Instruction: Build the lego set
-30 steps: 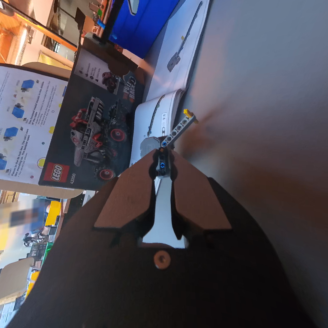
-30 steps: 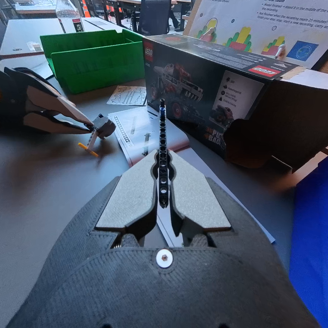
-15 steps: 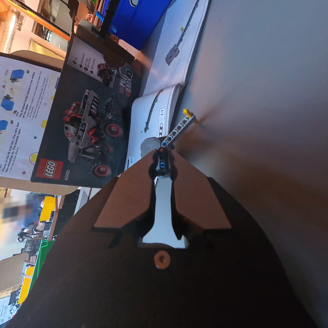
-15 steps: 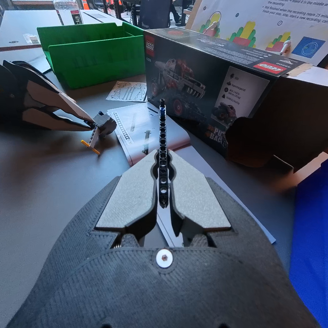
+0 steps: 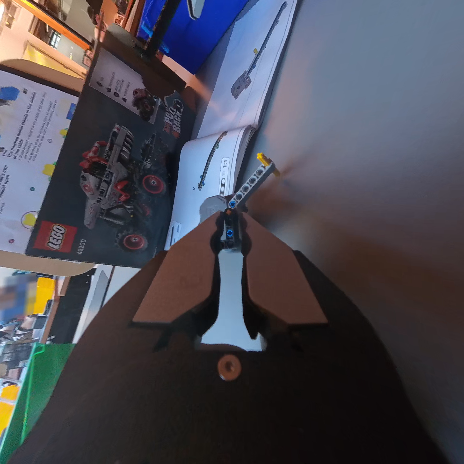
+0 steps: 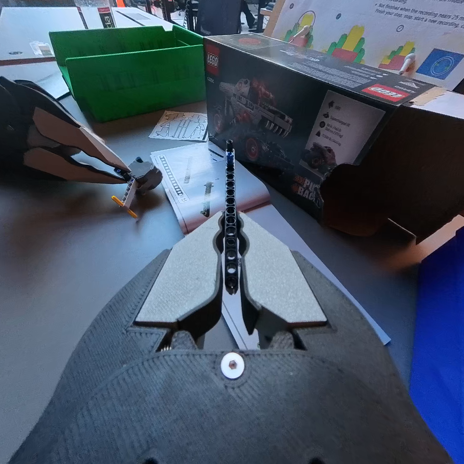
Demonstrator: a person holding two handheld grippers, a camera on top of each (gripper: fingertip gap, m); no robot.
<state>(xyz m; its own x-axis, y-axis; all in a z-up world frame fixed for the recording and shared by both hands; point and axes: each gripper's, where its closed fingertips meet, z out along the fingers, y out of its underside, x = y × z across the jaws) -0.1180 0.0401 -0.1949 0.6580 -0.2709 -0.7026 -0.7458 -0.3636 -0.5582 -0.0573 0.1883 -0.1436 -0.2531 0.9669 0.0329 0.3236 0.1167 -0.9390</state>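
An office-like workroom; grey tables (image 6: 62, 263), a green bin (image 6: 130, 82), an instruction poster (image 6: 376, 30) behind.

In the right wrist view the bin (image 6: 130, 75) sits at upper left on the table (image 6: 75, 263), the set box (image 6: 288, 110) to its right across the upper middle. The sticker sheet (image 6: 180, 125) lies between them, below it the open booklet (image 6: 200, 180). The left tool (image 6: 124, 175) enters from the left edge; the right tool (image 6: 231, 226) fills the lower centre.
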